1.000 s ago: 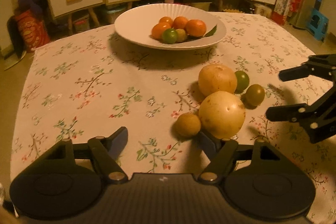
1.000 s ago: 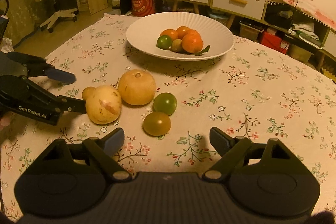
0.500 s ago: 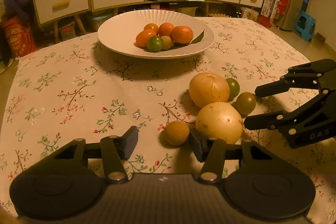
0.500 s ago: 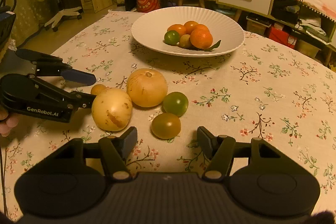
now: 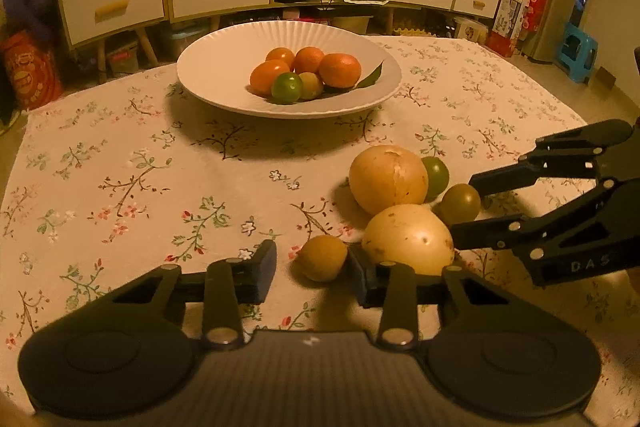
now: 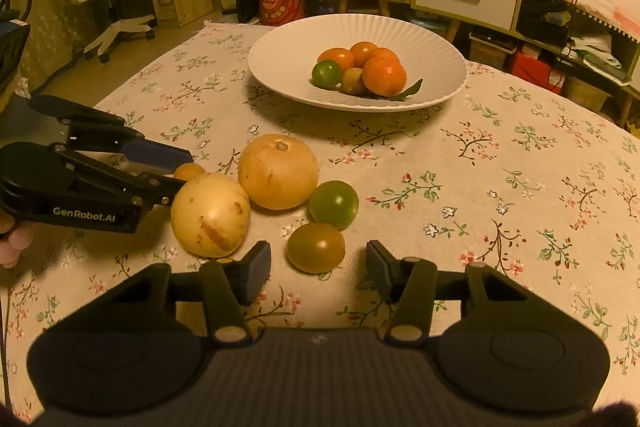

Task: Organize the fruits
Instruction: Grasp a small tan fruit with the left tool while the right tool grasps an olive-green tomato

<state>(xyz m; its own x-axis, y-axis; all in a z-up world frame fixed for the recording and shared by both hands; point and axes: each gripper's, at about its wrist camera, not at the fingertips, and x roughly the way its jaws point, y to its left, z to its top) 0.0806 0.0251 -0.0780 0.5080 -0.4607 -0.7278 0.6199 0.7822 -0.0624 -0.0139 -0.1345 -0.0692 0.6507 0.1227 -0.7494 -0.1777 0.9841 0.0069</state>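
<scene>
Leftmost on the floral tablecloth [image 5: 120,187], the left gripper [image 5: 312,269] comes in low with a small yellow fruit [image 5: 323,257] between its blue-padded fingers [image 5: 264,269]. Its jaws have just been closing, yet a gap shows on the fruit's left side, while the right pad sits just beside or against it (I cannot tell which), so the fruit lies on the cloth unclamped. From the right wrist view this same gripper [image 6: 182,169] reaches from the left edge, the little fruit [image 6: 189,171] peeping out between its tips.

Next to the right come two large pale yellow round fruits, the nearer one [image 5: 408,241] touching the farther one [image 5: 388,179]. Beyond them rest a green tomato [image 5: 437,175] and a brownish-green tomato [image 5: 461,203], close together.

Farther right, the right gripper [image 6: 318,267] straddles the brownish-green tomato [image 6: 316,247]; its jaws too have just been closing, but both pads stand clear of the tomato, which rests on the cloth.

Behind everything, well apart from the loose fruit, a white ribbed plate [image 5: 224,67] holds oranges [image 5: 340,70], one green fruit [image 5: 286,88], a small yellowish one and a leaf.
</scene>
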